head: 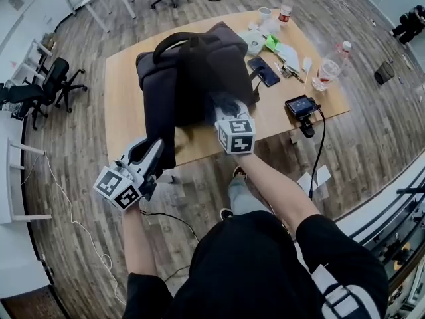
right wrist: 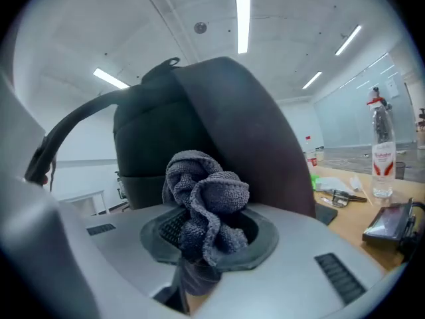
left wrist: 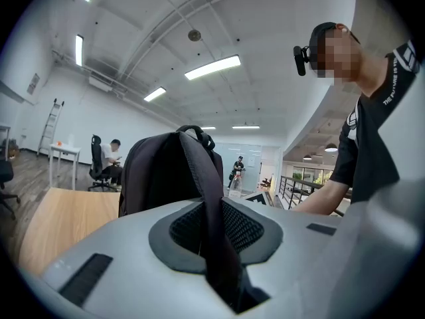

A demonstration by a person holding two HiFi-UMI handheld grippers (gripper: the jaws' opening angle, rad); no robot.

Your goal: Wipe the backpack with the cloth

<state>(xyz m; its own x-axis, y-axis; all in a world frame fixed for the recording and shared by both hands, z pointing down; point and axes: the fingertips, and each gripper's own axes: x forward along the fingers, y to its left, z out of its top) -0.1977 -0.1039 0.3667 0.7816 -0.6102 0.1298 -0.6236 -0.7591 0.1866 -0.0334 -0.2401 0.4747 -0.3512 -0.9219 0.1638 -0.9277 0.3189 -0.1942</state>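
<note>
The backpack (head: 192, 72) stands at the worktop's (head: 123, 85) near edge, with bare wood to its left. The left tool (head: 157, 149) pinches its strap (left wrist: 212, 211). The right tool (head: 226, 106) grips the cloth (right wrist: 202, 205).

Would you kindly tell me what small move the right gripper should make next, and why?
Probably press the cloth onto the side of the backpack and sweep across it. The right gripper is shut on the bunched cloth beside the upright backpack, and the left gripper clamps a strap, likely steadying it.
</note>
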